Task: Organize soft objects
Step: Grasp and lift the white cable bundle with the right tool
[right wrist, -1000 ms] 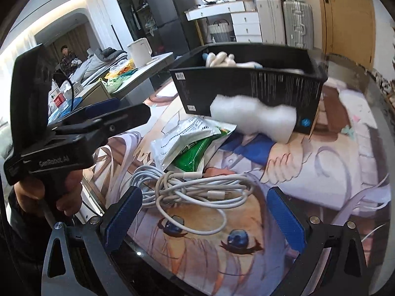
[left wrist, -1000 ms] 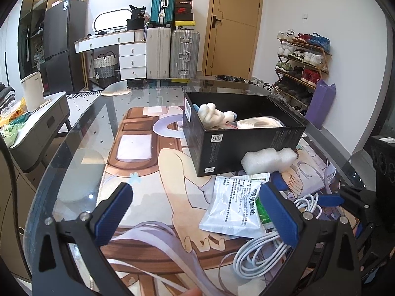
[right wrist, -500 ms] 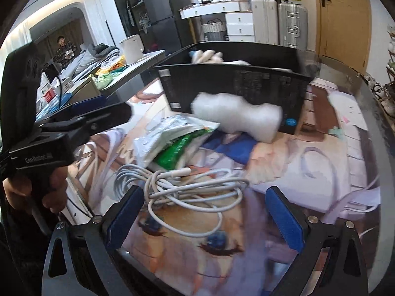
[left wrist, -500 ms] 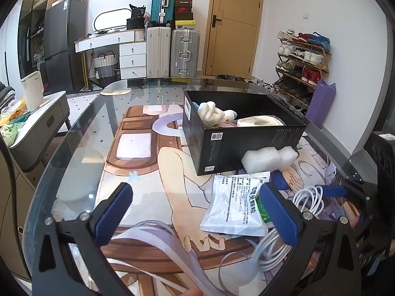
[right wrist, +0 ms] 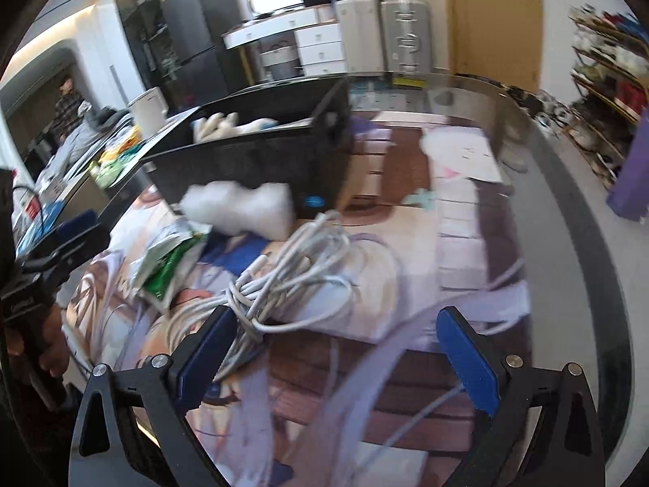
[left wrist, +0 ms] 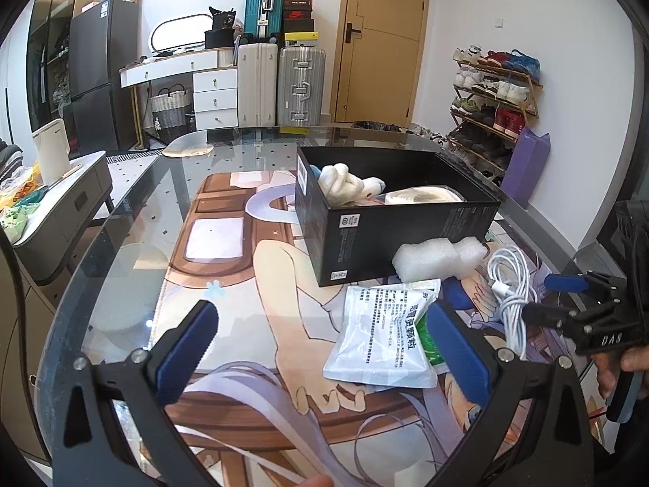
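A coiled white charging cable (right wrist: 284, 280) lies on the glass desk (left wrist: 134, 219) before the black cardboard box (left wrist: 389, 223), against the right gripper's (right wrist: 336, 349) wide-apart jaws, its left pad touching; the left gripper (left wrist: 320, 349) gapes empty.

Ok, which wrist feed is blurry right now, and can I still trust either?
Right wrist view: motion-smeared, the white cable and foam block soft-edged. Left wrist view: sharp, print on the white packet visible, with fisheye bending at the edges and room reflections on the glass table.

One black box (left wrist: 389, 239) — one foam block (left wrist: 440, 256), one cable bundle (left wrist: 509, 288), two packets (left wrist: 385, 335).
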A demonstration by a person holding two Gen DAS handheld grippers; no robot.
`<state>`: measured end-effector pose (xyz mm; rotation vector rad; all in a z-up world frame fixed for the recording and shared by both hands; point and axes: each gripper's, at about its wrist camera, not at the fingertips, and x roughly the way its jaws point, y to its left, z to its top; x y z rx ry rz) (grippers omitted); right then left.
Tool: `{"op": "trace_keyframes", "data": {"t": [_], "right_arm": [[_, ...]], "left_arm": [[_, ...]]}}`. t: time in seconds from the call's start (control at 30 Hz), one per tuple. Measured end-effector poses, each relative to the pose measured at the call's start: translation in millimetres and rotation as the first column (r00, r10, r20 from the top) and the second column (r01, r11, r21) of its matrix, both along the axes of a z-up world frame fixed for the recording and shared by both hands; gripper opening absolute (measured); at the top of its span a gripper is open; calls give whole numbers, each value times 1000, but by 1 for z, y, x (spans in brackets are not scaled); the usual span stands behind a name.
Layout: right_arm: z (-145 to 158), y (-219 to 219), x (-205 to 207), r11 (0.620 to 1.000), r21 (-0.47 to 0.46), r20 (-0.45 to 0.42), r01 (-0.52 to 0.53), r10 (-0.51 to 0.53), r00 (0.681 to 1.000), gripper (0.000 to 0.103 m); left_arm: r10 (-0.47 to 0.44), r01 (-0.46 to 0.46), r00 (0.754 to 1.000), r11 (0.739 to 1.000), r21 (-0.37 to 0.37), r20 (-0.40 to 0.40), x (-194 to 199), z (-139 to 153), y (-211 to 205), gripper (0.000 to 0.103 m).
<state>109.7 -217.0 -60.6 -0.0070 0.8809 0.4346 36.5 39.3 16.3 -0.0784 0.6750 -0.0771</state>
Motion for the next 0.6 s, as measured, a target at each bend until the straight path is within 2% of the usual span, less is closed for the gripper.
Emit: {"op": "trace_keyframes", "data": {"t": [0.1, 0.17, 0.33, 0.5, 0.6], "right_arm": [[0, -12, -3, 993, 115, -36, -4, 9, 999, 101], [1, -11, -3, 988, 156, -49, -4, 12, 999, 101], [1, 11, -6, 989, 144, -35, -23, 29, 999, 100], [-3, 38, -5, 990, 121, -16, -66, 69, 998, 87], [-4, 49, -1, 994, 95, 0, -61, 61, 998, 85]], "left_arm": [[-6, 6, 1000, 1000, 8, -10, 1, -2, -2, 103], [-8, 8, 1000, 1000, 6, -14, 2, -3, -3, 103], [-14, 14, 1000, 1000, 6, -14, 0, -5, -3, 103], [-13, 13, 1000, 1000, 6, -18, 1, -6, -5, 103], [-14, 14, 1000, 1000, 6, -17, 0, -6, -4, 103]]}}
